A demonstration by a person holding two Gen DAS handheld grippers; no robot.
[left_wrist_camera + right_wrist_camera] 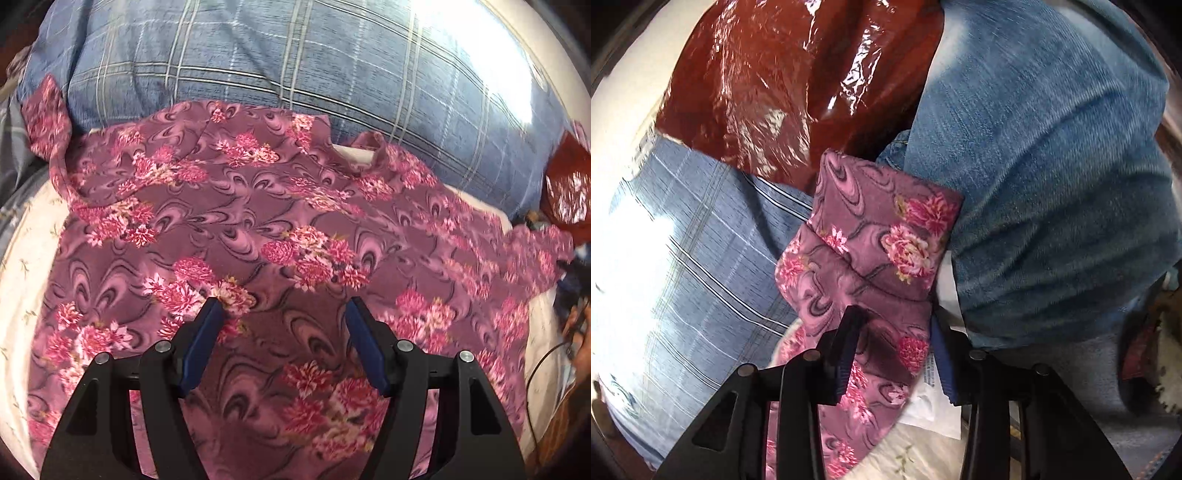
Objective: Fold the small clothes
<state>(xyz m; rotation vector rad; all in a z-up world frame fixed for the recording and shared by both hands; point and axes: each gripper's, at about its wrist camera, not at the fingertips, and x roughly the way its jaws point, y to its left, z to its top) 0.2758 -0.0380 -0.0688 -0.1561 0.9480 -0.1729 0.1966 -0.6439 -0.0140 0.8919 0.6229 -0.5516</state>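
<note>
A mauve garment with pink flowers (258, 221) lies spread on the white bed sheet (22, 280), its top edge against a blue plaid pillow. My left gripper (284, 314) is open and hovers just above the garment's lower middle, holding nothing. In the right wrist view, a sleeve of the same flowered garment (871, 236) passes between the fingers of my right gripper (897, 325). The jaws stand partly apart, with the cloth and a white label (931, 369) between them. Whether they pinch the cloth is unclear.
A blue plaid pillow (295, 62) fills the back, also at left in the right wrist view (701, 240). A shiny dark red plastic bag (798, 81) and blue denim (1052, 184) lie by the sleeve. A cable (543, 365) lies at the bed's right edge.
</note>
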